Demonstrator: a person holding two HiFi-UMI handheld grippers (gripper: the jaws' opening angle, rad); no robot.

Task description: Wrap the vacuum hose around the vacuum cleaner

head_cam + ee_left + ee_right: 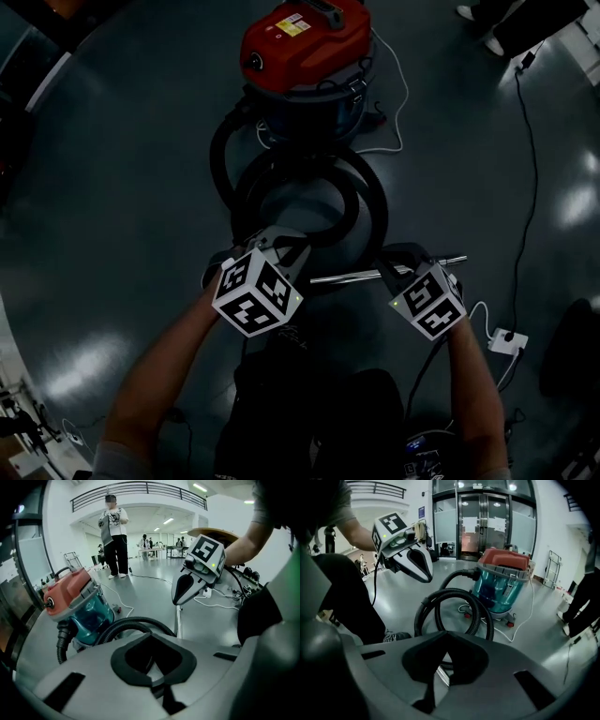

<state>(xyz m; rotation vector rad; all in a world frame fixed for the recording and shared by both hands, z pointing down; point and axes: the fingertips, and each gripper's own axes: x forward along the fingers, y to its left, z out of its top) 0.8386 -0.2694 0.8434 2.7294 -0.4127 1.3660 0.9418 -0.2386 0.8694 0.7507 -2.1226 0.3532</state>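
The vacuum cleaner (305, 56) has a red lid and a teal drum and stands on the floor ahead of me; it also shows in both gripper views (77, 602) (504, 583). Its black ribbed hose (370, 202) lies in loops in front of it. A metal wand (352, 275) runs level between my two grippers. My left gripper (279, 246) is shut where the hose (131, 623) meets the wand's end. My right gripper (398, 267) is shut on the wand (442, 674), which shows through its closed jaws.
A white power cord (398, 94) trails right of the vacuum. A thin black cable (530, 187) runs down to a white plug block (507, 340). A person (114, 541) stands beyond the vacuum. Glass doors (483, 522) close the hall's far end.
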